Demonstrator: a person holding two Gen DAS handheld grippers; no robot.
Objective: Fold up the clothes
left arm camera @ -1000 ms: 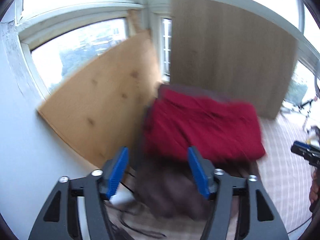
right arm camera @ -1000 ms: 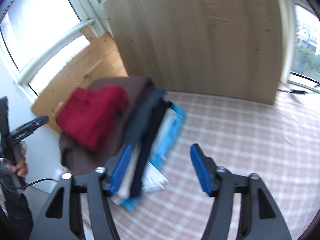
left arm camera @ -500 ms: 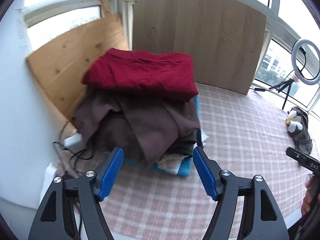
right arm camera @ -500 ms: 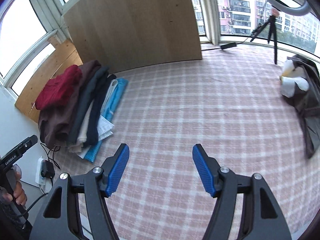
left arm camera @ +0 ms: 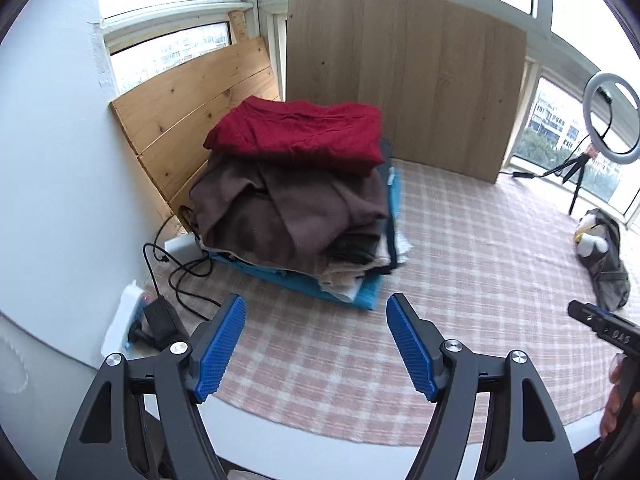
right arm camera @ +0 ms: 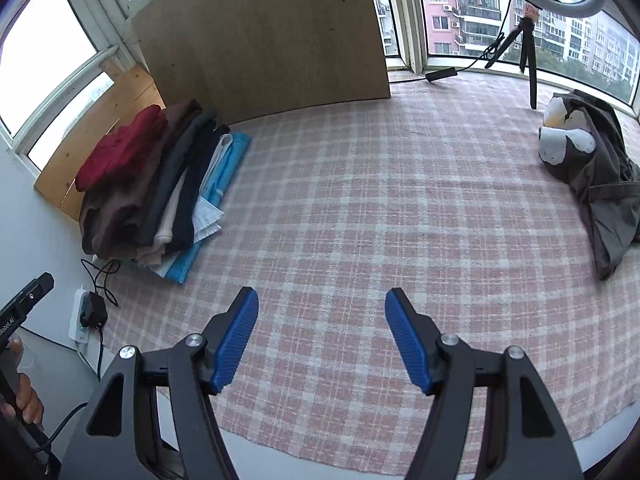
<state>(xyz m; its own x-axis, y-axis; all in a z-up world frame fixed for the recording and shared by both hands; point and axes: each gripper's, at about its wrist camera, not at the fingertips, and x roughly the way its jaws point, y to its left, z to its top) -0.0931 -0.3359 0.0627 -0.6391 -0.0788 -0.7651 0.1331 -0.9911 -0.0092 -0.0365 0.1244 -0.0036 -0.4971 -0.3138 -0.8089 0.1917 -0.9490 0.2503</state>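
A stack of folded clothes (left arm camera: 296, 216) stands at the left of the checked cloth (left arm camera: 460, 264), with a red garment (left arm camera: 300, 132) on top and a brown one (left arm camera: 280, 208) under it. The stack also shows in the right wrist view (right arm camera: 160, 188). An unfolded dark grey garment (right arm camera: 600, 188) lies crumpled at the far right, also in the left wrist view (left arm camera: 606, 256). My left gripper (left arm camera: 316, 344) is open and empty, in front of the stack. My right gripper (right arm camera: 322, 340) is open and empty above the bare middle of the checked cloth (right arm camera: 380, 200).
A large wooden board (left arm camera: 400, 76) and a pine board (left arm camera: 192, 120) lean against the windows behind the stack. A power strip with a black adapter and cables (left arm camera: 156, 320) lies by the left wall. A ring light on a tripod (right arm camera: 528, 20) stands at the far right.
Both grippers have drawn back from the stack and stayed open. The right wrist view has swung right onto the open cloth and the grey garment.
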